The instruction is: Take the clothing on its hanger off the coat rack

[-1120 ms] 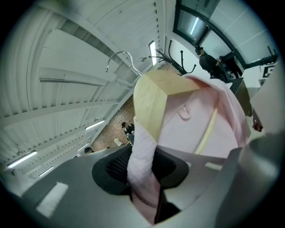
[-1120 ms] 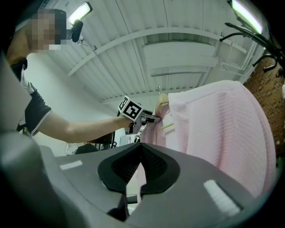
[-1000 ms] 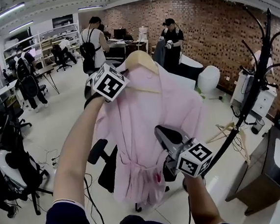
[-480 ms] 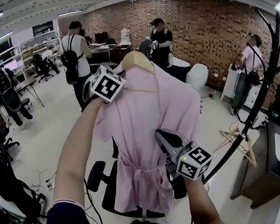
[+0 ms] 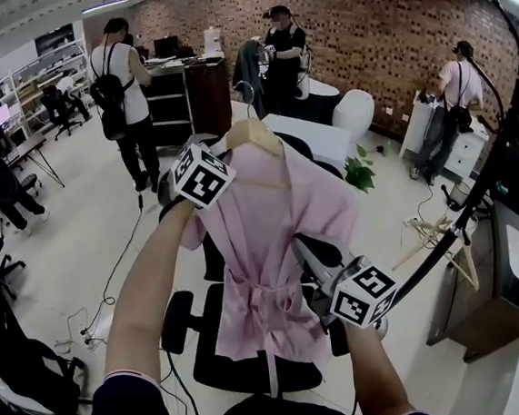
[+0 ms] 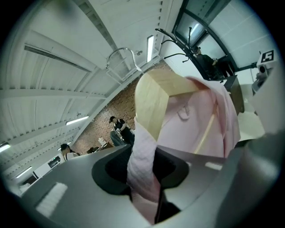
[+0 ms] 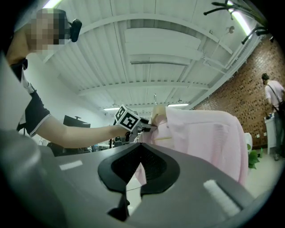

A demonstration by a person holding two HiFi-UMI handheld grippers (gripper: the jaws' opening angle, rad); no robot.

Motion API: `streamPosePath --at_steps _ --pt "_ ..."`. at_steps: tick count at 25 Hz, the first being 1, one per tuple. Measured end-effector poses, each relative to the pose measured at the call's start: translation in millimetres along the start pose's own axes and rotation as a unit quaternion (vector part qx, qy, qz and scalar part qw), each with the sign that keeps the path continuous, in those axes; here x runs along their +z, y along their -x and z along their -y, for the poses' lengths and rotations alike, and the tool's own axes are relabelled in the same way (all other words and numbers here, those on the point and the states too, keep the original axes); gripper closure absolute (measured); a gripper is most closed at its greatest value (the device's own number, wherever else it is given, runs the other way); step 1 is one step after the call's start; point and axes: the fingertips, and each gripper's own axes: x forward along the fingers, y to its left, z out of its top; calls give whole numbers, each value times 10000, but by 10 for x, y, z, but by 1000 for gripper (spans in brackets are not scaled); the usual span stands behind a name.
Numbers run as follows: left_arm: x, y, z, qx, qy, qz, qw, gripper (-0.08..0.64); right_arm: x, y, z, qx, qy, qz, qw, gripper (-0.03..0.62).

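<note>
Pink robe [image 5: 263, 247] hangs on a wooden hanger [image 5: 252, 131] at frame centre in the head view, well clear of the black coat rack [image 5: 501, 156] at the right edge. Left gripper [image 5: 223, 155] grips at the hanger's shoulder. Right gripper [image 5: 304, 248] sits by the robe's waist, right of centre. An office chair [image 5: 248, 367] stands below the hem.

Left gripper view: left gripper [image 6: 144, 178] is clamped on a fold of robe [image 6: 196, 120] just under the hanger end [image 6: 156, 102]. The metal hook [image 6: 122, 55] is free, top centre. Risk: only cloth seems pinched, so fabric could creep, the hanger tip and the robe slide off.

Right gripper view: right gripper [image 7: 133, 187] has its jaws pressed together with nothing clearly between them. The robe [image 7: 209, 133] is to the right. Risk: all the weight is on one pinch, and the hanging tie could snag the chair.
</note>
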Motion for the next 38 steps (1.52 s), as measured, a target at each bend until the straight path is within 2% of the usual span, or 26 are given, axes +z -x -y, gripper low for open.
streamPosePath --at_steps 6,14,21,28,32,38 --pt "-521 -115 364 -33 -29 -222 9997 433 -274 24 42 -121 -209 -188 9995 591" --pt "-1045 -173 757 -65 -26 -321 9995 433 -616 -8 34 -195 -482 -453 9976 591" --pt "-1664 -268 1359 -419 316 -582 9969 431 -908 49 94 -337 -741 -694 9943 591" --pt "-2227 -321 1806 -653 446 -863 9931 434 -1149 39 99 -458 -934 -884 9906 591" --pt "-2535 -349 2109 -813 481 -1092 9895 436 -1306 93 140 -548 -1057 -1001 9878 591" --pt "-3055 -339 2719 -1249 660 -1536 9780 439 -1518 195 228 -739 -1205 -1202 9826 591"
